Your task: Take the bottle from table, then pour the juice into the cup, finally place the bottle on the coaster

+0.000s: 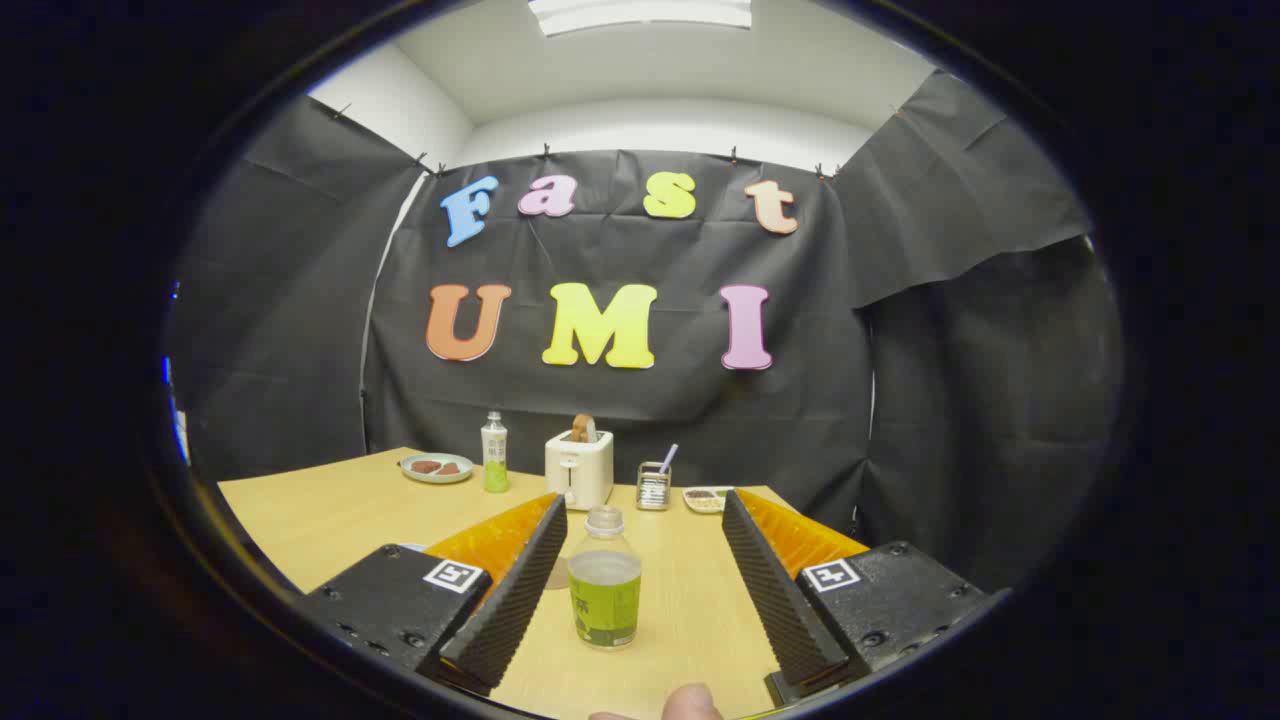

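The clear plastic bottle of green juice [604, 580] stands upright between the gripper [640, 570]'s wide-open ridged black fingers [515, 590], touching neither; closing should catch it.

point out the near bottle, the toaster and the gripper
near bottle [604, 590], gripper view, on its green label
toaster [579, 470], gripper view, on its white front
gripper [630, 600], gripper view, midway between its open jaws

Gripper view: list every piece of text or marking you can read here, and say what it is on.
No words can be read off any object.
Near bottle, between the open fingers: its green label print is too blurred.
Far bottle, beside the toaster: its label is too small.
Gripper: each finger block carries a square black-and-white marker, a pattern, not words.
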Demonstrator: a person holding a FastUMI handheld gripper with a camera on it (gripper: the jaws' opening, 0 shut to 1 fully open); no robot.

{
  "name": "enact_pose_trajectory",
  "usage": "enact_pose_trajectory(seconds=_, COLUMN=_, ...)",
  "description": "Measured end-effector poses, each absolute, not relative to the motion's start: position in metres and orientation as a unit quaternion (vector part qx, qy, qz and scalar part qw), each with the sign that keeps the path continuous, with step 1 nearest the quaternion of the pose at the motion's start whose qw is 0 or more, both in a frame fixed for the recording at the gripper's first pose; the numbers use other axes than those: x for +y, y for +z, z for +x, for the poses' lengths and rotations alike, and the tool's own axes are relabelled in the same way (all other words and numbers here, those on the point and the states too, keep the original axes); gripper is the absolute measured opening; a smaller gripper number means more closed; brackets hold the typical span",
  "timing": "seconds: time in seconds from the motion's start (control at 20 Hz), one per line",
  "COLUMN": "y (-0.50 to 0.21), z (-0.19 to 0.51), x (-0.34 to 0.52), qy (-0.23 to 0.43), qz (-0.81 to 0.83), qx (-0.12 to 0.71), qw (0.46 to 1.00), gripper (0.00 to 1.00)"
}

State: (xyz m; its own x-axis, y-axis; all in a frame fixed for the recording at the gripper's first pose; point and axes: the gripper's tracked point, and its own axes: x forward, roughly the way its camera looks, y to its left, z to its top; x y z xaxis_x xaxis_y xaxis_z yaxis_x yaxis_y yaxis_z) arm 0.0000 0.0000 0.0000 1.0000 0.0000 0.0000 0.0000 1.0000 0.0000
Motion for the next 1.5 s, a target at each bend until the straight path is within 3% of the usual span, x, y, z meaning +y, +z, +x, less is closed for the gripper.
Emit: enact_pose_trajectory(seconds=1.5, y=0.012, z=0.001, x=0.026, qy=0.023, qz=-0.018, qx=-0.018, qw=0.999, gripper=1.0)
